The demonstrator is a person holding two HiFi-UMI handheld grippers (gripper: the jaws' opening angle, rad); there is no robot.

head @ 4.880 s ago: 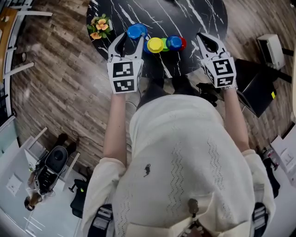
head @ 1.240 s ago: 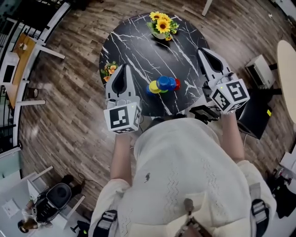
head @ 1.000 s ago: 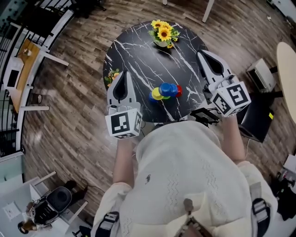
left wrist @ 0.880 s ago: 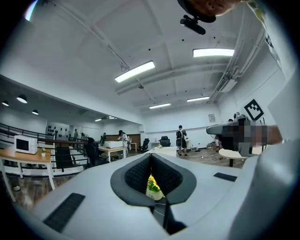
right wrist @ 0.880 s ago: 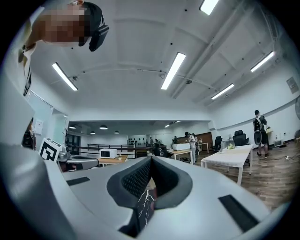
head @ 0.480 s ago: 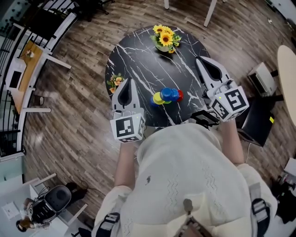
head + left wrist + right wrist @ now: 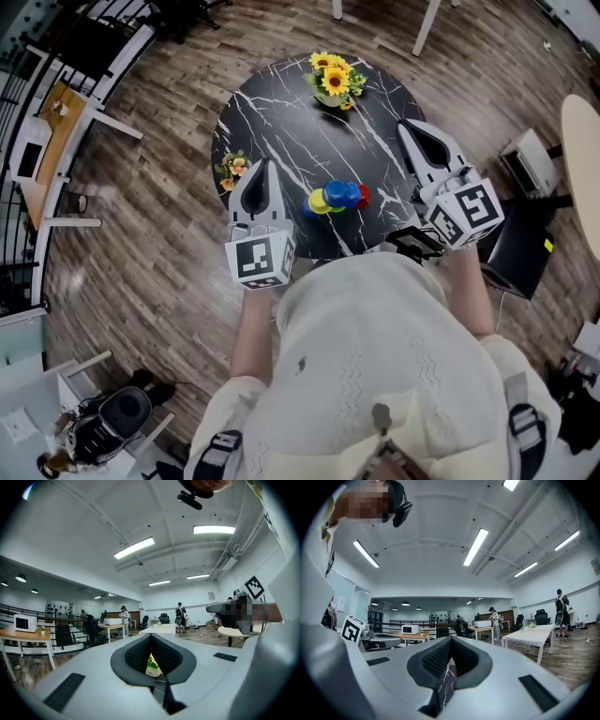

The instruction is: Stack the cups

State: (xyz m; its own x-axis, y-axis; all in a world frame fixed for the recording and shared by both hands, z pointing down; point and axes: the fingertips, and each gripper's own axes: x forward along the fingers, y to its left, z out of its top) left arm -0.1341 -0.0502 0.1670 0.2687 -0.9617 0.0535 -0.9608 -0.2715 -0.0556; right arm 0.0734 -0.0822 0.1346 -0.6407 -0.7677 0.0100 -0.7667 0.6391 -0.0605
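Observation:
A bunch of colourful cups (image 7: 337,197) sits near the front of the round black marble table (image 7: 281,103): yellow at the left, blue in the middle, red at the right, with a bit of green showing. How they nest I cannot tell. My left gripper (image 7: 262,162) hovers over the table's left front edge, left of the cups, shut and empty. My right gripper (image 7: 406,126) is at the table's right edge, also shut and empty. In the left gripper view the closed jaws frame a small flower pot (image 7: 151,665). The right gripper view shows only marble (image 7: 446,677) through its closed jaws.
A pot of sunflowers (image 7: 333,78) stands at the table's far side. A smaller flower pot (image 7: 230,171) stands at the left edge beside my left gripper. Wooden floor surrounds the table, with a dark chair (image 7: 516,244) at the right.
The blue cup that was by my left gripper's tips now lies with the other cups. Both grippers are drawn back and the view has risen. In the last second little has moved.

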